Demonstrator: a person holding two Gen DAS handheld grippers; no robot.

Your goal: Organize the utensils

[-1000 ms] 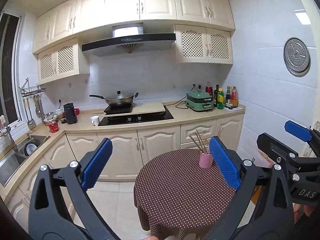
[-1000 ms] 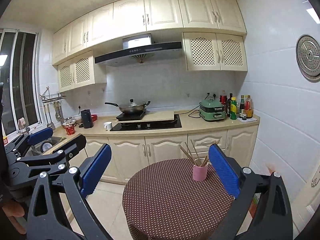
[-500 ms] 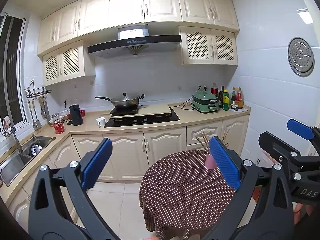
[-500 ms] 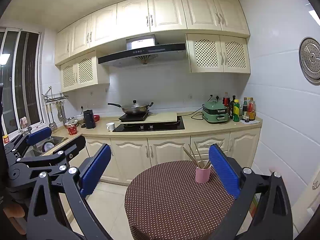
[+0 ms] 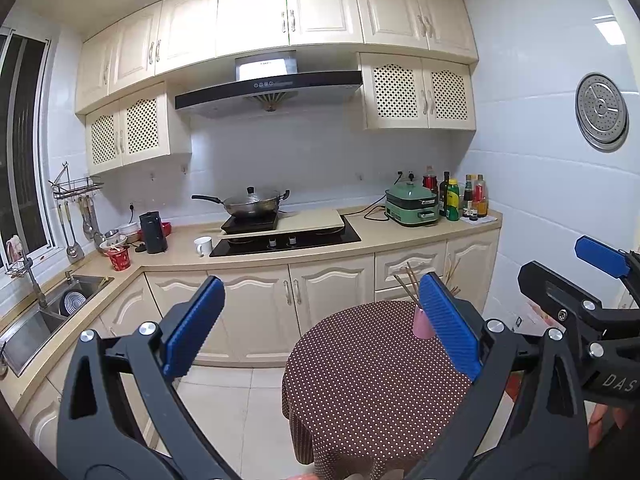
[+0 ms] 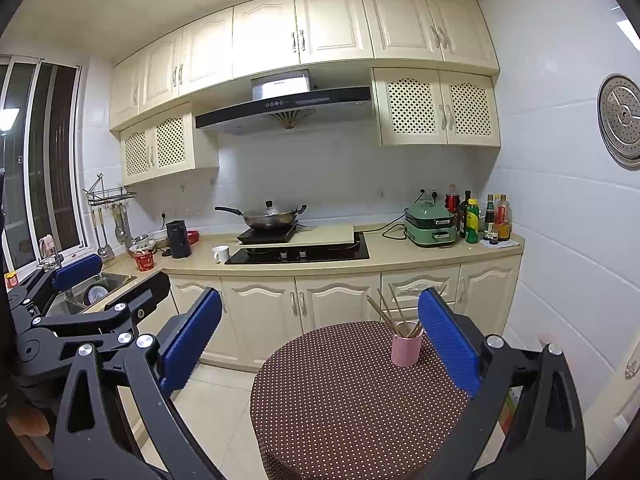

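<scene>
A pink cup [image 6: 406,350] holding several wooden chopsticks [image 6: 386,312] stands on a round table [image 6: 340,392] covered in brown dotted cloth. In the left wrist view the cup [image 5: 421,326] is partly hidden behind my left gripper's right pad, and the chopsticks [image 5: 406,284] stick up above the table [image 5: 360,380]. My left gripper [image 5: 322,292] is open and empty, well short of the table. My right gripper [image 6: 319,300] is open and empty too. Each gripper shows at the edge of the other's view: right gripper [image 5: 568,266], left gripper [image 6: 116,278].
An L-shaped counter [image 5: 400,236] runs behind the table with a black hob [image 5: 288,240], a lidded wok [image 5: 252,202], a white mug [image 5: 203,246], a green cooker [image 5: 412,204] and bottles [image 5: 460,200]. A sink [image 5: 52,312] and hanging ladles [image 5: 74,224] are at left. Tiled floor [image 5: 224,396] lies between counter and table.
Both views have tilted up and panned a little, so the upper cabinets show more and the cup sits slightly further right. Both grippers stay open and empty.
</scene>
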